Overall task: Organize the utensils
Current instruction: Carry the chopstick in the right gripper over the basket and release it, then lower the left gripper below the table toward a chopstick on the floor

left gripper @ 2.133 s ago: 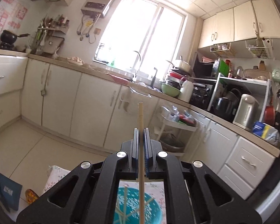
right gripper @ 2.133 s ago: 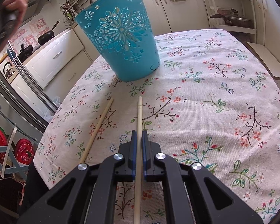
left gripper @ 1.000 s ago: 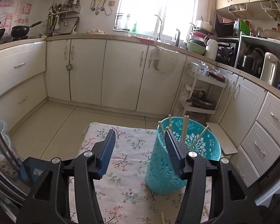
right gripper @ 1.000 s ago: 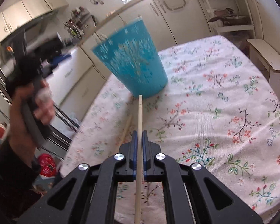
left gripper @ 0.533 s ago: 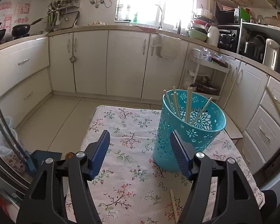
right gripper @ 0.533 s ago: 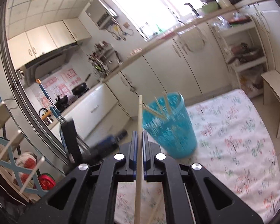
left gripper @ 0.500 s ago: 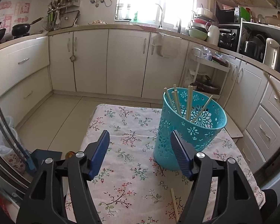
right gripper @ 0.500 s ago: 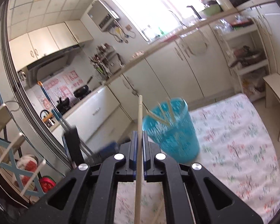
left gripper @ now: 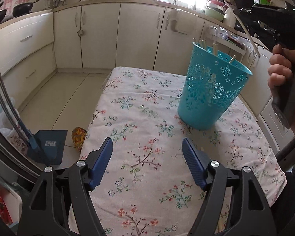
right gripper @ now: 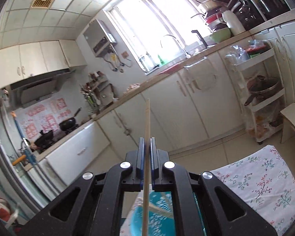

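Chopsticks [left gripper: 214,48] are seen standing in a teal perforated basket [left gripper: 210,90], which rests on the floral tablecloth [left gripper: 139,118] of a small table. One further chopstick [right gripper: 146,147] is clamped between the closed blue pads of the right gripper [right gripper: 147,139]; it runs through the jaws, its far end projecting past the fingertips toward the kitchen cabinets [right gripper: 167,114] and its near end passing down over the basket [right gripper: 157,220], which is glimpsed, blurred, directly beneath the gripper body. The left gripper [left gripper: 147,143] is held wide apart above the cloth, with nothing between its fingers [left gripper: 102,157]; the basket lies ahead of it and to its right, well apart from its right finger.

Only from the left wrist view can the whole basket, its upright sticks and the open stretch of tablecloth be made out. The right hand [left gripper: 281,72] is also shown there, wrapped around its gripper's handle at the upper right, above and beside the basket, with the held chopstick [left gripper: 247,34] slanting down toward the rim. A pale stick end [left gripper: 202,148] is partly visible on the cloth by the left gripper's right finger. The right wrist view alone shows the grip on the chopstick closely.
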### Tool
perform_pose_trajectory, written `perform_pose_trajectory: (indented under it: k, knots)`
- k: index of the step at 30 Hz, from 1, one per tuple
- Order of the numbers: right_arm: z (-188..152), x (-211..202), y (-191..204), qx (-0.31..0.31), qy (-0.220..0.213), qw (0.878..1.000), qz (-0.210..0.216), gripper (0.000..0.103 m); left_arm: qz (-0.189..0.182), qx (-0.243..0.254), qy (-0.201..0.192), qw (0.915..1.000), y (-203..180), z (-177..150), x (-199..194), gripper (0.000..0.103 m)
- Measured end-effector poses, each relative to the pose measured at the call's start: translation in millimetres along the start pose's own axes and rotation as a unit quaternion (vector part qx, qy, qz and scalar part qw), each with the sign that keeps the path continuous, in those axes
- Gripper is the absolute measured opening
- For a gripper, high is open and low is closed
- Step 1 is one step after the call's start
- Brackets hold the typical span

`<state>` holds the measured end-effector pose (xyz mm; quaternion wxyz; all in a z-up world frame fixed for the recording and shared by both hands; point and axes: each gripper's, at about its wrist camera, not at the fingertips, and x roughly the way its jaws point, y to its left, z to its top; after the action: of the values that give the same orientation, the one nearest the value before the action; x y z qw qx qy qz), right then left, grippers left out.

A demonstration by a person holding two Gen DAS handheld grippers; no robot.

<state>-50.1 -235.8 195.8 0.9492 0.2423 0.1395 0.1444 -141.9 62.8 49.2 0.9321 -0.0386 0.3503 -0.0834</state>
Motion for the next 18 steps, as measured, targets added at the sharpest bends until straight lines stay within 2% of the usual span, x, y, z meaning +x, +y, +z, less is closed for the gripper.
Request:
perform_pose_trajectory:
  k: [4, 9, 11, 15, 18]
  knots:
    - [-13, 11, -10, -0.021, 0.013, 0.999, -0.029, 0.006, 0.002, -0.014, 0.004, 0.9999, 15, -13, -11, 0.070]
    - [-30, 16, -12, -0.043, 0.052, 0.997, -0.036, 0.007, -0.002, -0.016, 0.007, 0.9999, 20, -19, -25, 0.071]
    - [-35, 11, -8, -0.053, 0.066, 0.996, -0.035, 0.013, -0.006, -0.008, 0.010, 0.9999, 18, -21, -32, 0.071]
    - [-38, -24, 1, -0.067, 0.079, 0.994, -0.025, 0.015, -0.044, 0.013, 0.031, 0.9985, 16, -25, -50, 0.071]
    - [-41, -74, 8, -0.075, 0.086, 0.993, -0.008, 0.020, -0.089, 0.050, 0.056, 0.9932, 14, -36, -71, 0.071]
